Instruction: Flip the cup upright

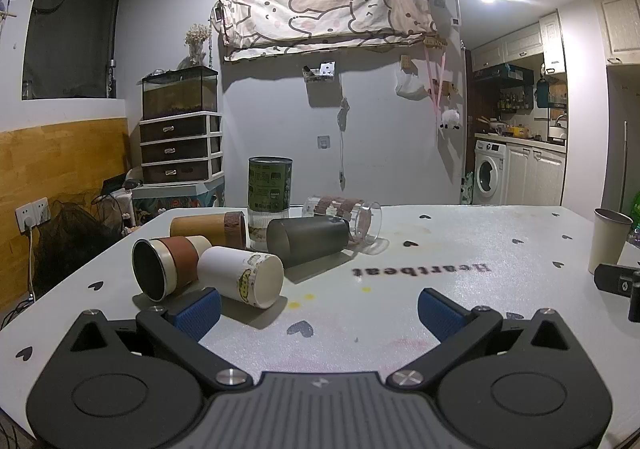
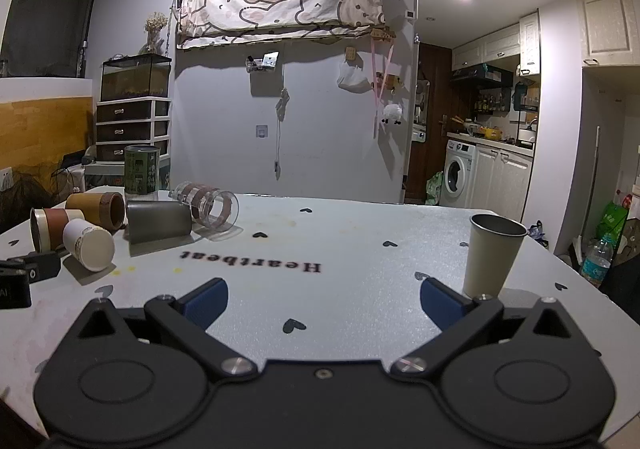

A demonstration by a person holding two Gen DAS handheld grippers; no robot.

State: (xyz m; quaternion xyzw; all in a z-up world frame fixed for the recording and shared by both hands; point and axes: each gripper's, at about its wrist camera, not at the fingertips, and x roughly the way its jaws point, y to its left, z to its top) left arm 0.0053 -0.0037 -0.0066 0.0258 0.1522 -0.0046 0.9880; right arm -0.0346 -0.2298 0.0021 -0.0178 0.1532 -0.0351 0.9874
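Several cups lie on their sides on the white table point(image 1: 440, 269): a white cartoon cup point(image 1: 242, 276), a brown-banded cup point(image 1: 166, 267), a wooden cup point(image 1: 210, 229), a dark grey cup point(image 1: 308, 239) and a clear glass point(image 1: 346, 217). They also show in the right wrist view, with the white cup point(image 2: 88, 245) nearest. A beige cup point(image 2: 494, 255) stands upright at the right. My left gripper point(image 1: 318, 309) is open and empty, its left pad beside the white cup. My right gripper point(image 2: 322, 299) is open and empty, its right pad just in front of the beige cup.
A green tin point(image 1: 270, 185) stands upright on a ribbed glass behind the fallen cups. The right gripper's body point(image 1: 618, 283) shows at the left wrist view's right edge. The table's far edge runs behind the cups. Drawers point(image 1: 180, 145) stand beyond it.
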